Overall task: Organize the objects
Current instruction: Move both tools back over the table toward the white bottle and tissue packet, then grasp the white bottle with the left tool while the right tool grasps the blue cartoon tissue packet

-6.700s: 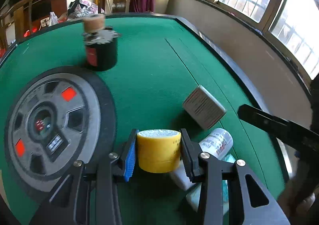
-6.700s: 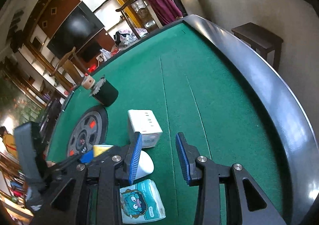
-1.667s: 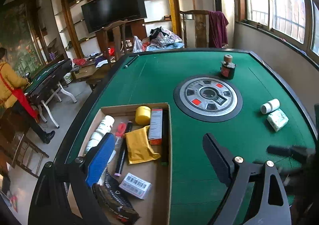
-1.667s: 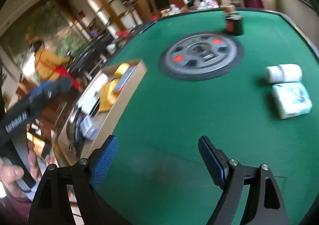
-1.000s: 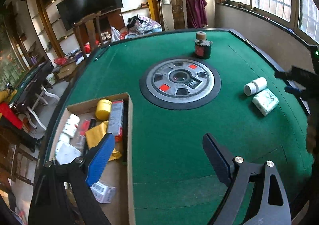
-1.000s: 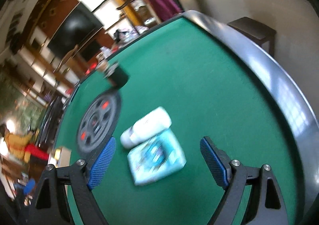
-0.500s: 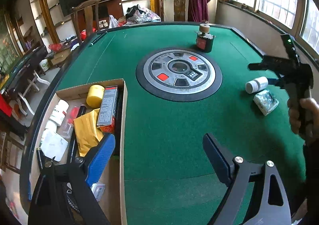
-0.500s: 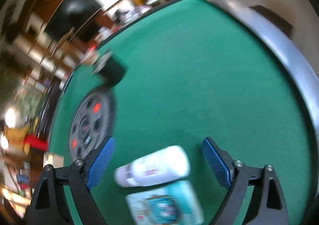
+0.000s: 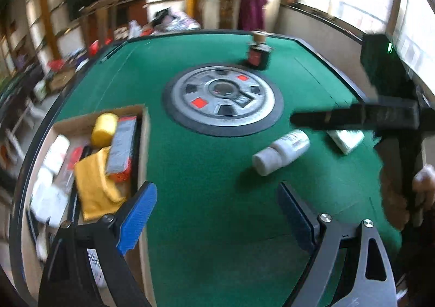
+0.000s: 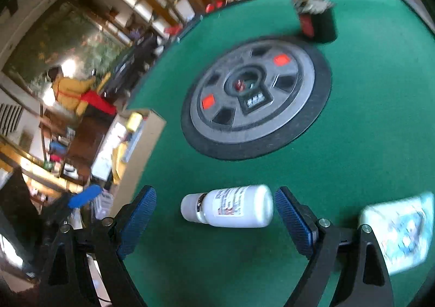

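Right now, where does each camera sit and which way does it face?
Left wrist: rides the left gripper, angled down across the green table; its open fingers show low in frame, with the cardboard box at left and the right hand holding the other gripper at right.
Right wrist: rides the right gripper, angled down at the white bottle lying between its open fingers, untouched.
Shared: bottle, tissue pack, grey round centre panel, box, black jar.
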A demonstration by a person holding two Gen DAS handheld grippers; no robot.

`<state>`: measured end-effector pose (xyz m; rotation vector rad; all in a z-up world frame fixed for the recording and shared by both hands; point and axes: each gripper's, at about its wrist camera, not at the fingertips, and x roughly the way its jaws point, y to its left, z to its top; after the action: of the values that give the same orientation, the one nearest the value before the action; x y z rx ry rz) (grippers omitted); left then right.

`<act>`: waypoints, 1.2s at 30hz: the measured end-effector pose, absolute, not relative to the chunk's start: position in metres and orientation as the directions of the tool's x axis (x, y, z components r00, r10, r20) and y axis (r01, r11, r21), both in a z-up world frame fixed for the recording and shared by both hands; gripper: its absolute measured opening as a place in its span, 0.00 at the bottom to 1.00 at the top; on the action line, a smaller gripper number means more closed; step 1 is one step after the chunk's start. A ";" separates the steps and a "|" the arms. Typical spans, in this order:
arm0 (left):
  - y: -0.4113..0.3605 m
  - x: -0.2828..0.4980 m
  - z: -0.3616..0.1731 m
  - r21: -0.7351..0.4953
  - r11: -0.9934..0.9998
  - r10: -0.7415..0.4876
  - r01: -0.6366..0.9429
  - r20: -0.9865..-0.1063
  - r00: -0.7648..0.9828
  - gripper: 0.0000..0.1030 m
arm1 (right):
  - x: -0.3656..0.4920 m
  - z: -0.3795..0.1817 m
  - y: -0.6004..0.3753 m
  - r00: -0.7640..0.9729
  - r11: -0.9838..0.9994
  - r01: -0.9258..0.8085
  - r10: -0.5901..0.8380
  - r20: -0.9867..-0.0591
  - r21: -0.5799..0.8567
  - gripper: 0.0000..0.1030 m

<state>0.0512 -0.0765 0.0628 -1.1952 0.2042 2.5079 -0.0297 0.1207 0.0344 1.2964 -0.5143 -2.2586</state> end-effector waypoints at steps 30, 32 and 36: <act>0.035 0.009 0.007 -0.030 -0.794 0.339 -0.607 -0.852 -0.400 0.37 | 0.000 0.024 0.262 -0.691 -0.774 -0.160 -0.356 -0.629 0.613 0.92; 0.034 0.009 0.006 -0.042 -0.811 0.344 -0.584 -0.841 -0.418 0.40 | 0.002 0.023 0.259 -0.686 -0.797 -0.167 -0.330 -0.649 0.581 0.92; 0.029 0.019 0.010 -0.075 -0.807 0.375 -0.586 -0.831 -0.411 0.32 | 0.000 0.020 0.247 -0.670 -0.854 -0.177 -0.259 -0.695 0.489 0.92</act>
<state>0.0190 0.0290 0.0102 -1.2270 0.3060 2.2211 0.0000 0.2472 0.0204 1.2547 -0.8325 -2.7040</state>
